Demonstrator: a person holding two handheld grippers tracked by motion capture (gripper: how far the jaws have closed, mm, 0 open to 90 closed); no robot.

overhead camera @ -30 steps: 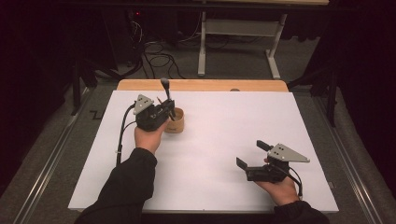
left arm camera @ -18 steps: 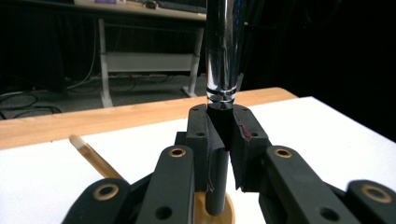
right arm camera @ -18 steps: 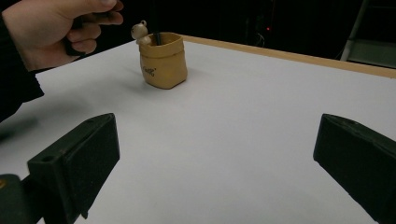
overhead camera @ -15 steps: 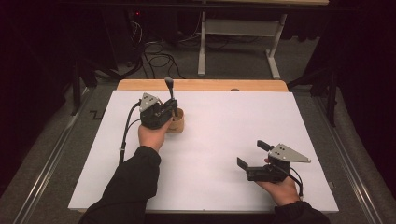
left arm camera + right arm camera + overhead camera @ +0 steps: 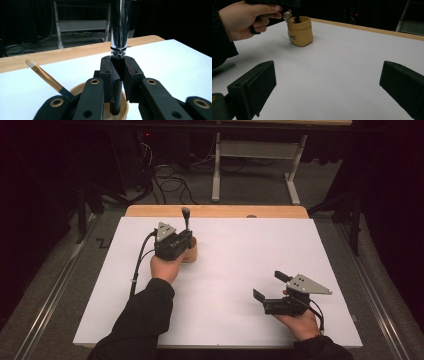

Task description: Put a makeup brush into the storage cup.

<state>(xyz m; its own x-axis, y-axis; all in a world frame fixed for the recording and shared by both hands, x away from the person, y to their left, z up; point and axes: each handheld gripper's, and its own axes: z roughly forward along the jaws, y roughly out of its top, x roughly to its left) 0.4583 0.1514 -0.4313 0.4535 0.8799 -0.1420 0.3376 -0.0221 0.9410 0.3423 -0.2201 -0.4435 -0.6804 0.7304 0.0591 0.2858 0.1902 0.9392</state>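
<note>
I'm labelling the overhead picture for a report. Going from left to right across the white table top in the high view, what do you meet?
Left gripper with its trailing cable, shut on a black-and-chrome brush → tan cup under it → bare white table → right gripper, open, in the person's right hand.

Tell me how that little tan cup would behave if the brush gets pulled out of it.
The tan cup looks small and soft-walled with a creased rim, so it is probably light and may lift or tip with the brush. The brush's chrome ferrule looks smooth, perhaps slippery, but the left hand-held gripper clamps the black handle below it.
</note>
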